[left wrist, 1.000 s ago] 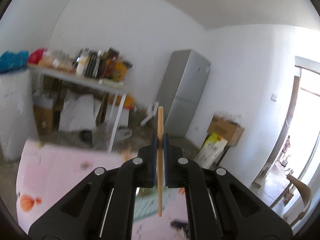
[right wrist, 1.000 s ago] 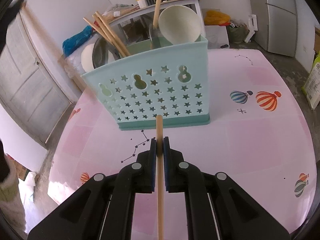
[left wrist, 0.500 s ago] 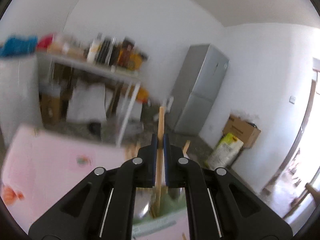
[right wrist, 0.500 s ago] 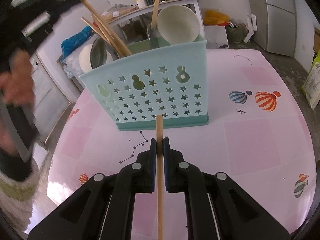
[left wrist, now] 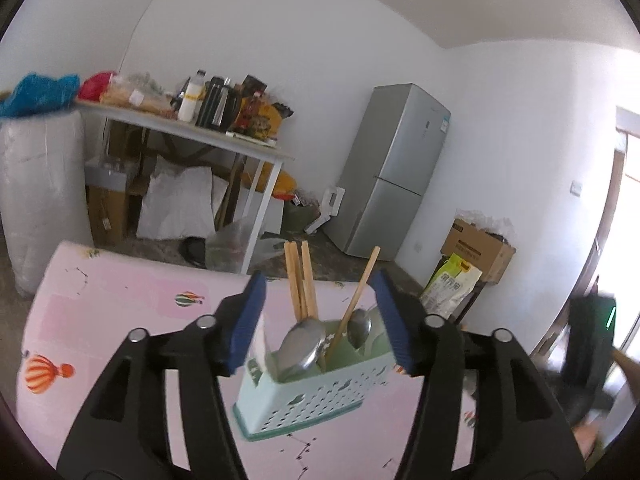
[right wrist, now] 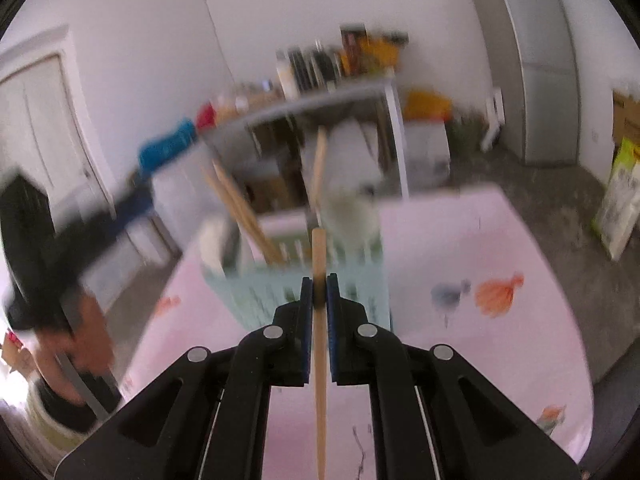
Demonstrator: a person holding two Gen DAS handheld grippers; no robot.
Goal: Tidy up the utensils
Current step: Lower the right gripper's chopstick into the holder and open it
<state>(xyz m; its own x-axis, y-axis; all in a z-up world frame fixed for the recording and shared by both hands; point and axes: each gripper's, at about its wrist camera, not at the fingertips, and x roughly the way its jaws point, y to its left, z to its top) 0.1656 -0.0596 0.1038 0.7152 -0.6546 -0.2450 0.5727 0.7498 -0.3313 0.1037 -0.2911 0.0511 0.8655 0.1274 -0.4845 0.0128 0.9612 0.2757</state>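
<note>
1. While your left gripper [left wrist: 320,320] hangs above the pink table [left wrist: 120,312], its blue-padded fingers [left wrist: 246,320] stand wide apart and hold nothing.
2. Between those fingers you look down on the pale green holder [left wrist: 316,392], which stands on the table.
3. Two wooden chopsticks [left wrist: 300,280] lean together in the holder's left part, just behind a metal spoon [left wrist: 302,346].
4. A third wooden stick [left wrist: 358,300] leans to the right, next to a second spoon [left wrist: 360,326].
5. Your right gripper [right wrist: 319,288] has its fingers [right wrist: 306,300] pressed together on a single wooden chopstick [right wrist: 320,340], which runs upright through them and pokes out just past the tips.
6. In the right wrist view the holder [right wrist: 296,292] sits right behind that chopstick's tip, but the frame is blurred, so you cannot tell whether they touch.
7. Your left hand [right wrist: 76,344] shows at the left of that view, blurred.
8. A grey fridge [left wrist: 392,172] and a loaded shelf [left wrist: 188,136] stand against the far wall.
</note>
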